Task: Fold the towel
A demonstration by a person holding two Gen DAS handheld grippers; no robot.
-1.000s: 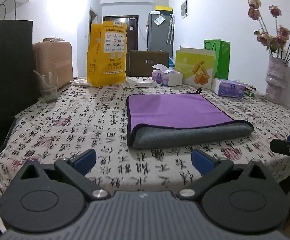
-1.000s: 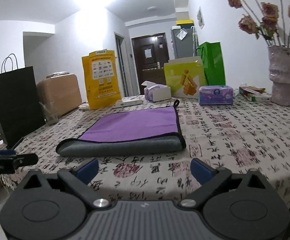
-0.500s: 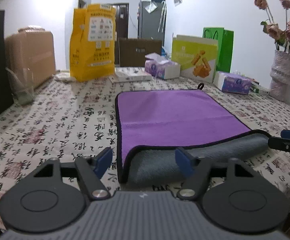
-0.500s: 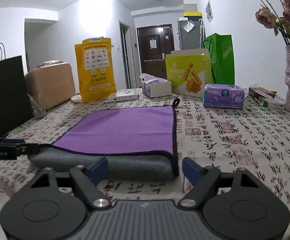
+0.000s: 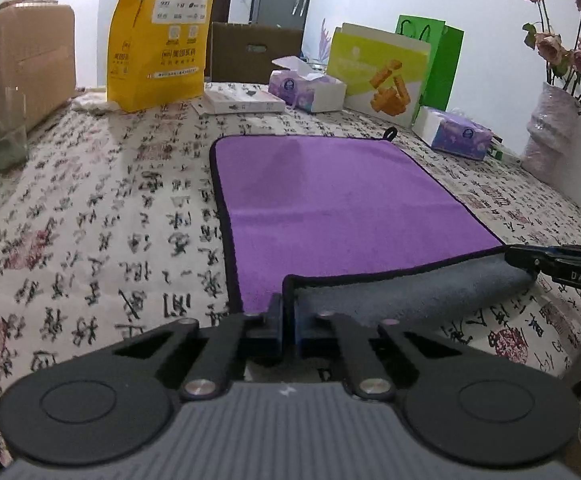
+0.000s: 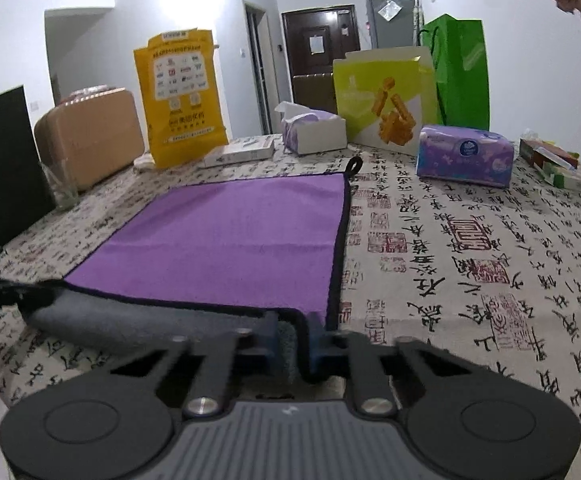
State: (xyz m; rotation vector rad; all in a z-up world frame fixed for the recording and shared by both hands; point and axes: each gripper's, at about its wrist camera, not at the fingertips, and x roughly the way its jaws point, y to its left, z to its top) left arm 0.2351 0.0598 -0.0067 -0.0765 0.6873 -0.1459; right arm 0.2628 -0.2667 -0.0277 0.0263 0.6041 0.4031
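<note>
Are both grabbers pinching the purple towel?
Touching. Each wrist view shows it: left gripper and right gripper are both shut on the towel, gripping its near edge.

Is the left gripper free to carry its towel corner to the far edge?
Probably yes: the left gripper is shut on the towel, and nothing lies on the towel.

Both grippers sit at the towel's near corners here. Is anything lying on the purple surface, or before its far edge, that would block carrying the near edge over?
Nothing visible does. The left gripper and right gripper are shut on the towel; its purple top is bare up to the far edge.
</note>
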